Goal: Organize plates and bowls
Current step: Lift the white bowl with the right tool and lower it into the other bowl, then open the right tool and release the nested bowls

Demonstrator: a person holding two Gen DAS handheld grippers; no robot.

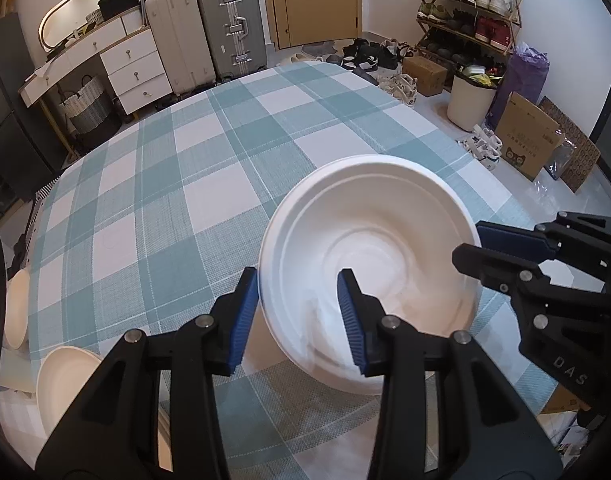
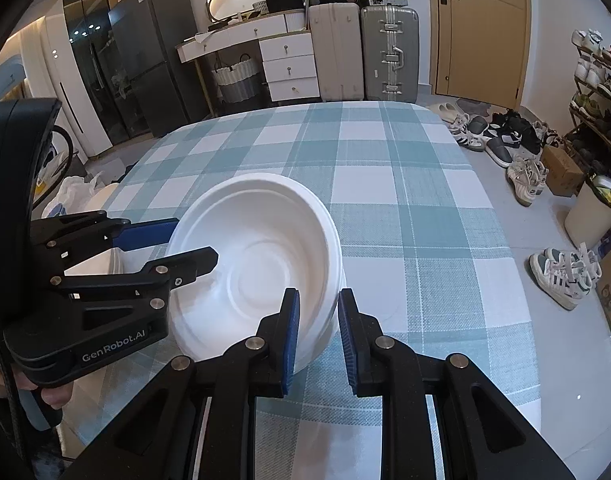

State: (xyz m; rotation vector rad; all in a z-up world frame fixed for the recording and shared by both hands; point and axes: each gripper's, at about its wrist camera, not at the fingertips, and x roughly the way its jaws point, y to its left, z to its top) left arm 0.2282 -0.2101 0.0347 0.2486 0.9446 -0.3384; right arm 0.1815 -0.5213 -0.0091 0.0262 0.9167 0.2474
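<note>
both grippers, left and right, clamp the bowl by its rim over the table; next comes setting it down level (then letting go)

Both views are evenly and fairly brightly lit by soft indoor light, with only faint shadows. The fisheye lens bends straight lines strongly toward the dark, vignetted corners. The white bowl is slightly blurred and nearly washed out, its ridges faint.

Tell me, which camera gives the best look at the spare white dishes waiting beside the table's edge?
The left wrist view: two spare white dishes show at its lower left, at the checked table edge. The right wrist view shows only a white sliver behind the left gripper, too hidden to identify.
</note>
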